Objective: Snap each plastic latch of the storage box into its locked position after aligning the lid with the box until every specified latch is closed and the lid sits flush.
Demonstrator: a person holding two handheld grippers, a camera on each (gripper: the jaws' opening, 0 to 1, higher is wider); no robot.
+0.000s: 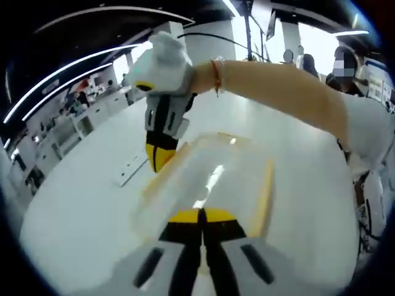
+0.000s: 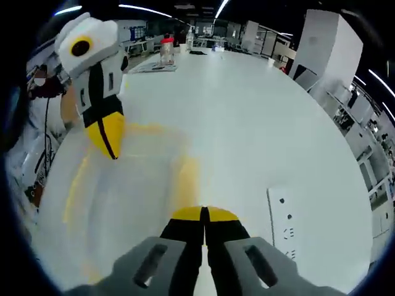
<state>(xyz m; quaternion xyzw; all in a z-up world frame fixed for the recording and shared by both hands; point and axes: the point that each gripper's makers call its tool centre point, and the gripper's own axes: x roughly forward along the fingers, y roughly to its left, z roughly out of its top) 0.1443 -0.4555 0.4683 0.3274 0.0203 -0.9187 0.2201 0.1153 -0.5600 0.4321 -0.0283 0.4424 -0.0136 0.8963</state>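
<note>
A: What does the left gripper view give you?

B: The left gripper (image 1: 200, 216) rises from the bottom with its yellow-tipped jaws pressed together, nothing between them. Its tips sit at the near edge of the clear storage box (image 1: 210, 185), which rests on the white table (image 1: 80, 203). Yellow latches (image 1: 266, 188) run along the lid's sides. The right gripper (image 1: 159, 155) comes down from above, held in a white-gloved hand (image 1: 162, 61), its tip at the box's far left edge. A white power strip (image 1: 131, 168) lies just left of the box.

A: And the right gripper view?

B: The right gripper (image 2: 204, 216) has its jaws together too, holding nothing, tips at the box's (image 2: 129, 179) near right side. The left gripper (image 2: 108, 137) points down at the far left corner of the lid, jaws closed. The power strip (image 2: 285, 225) lies on the table (image 2: 247, 111) to the right, apart from the box.
</note>
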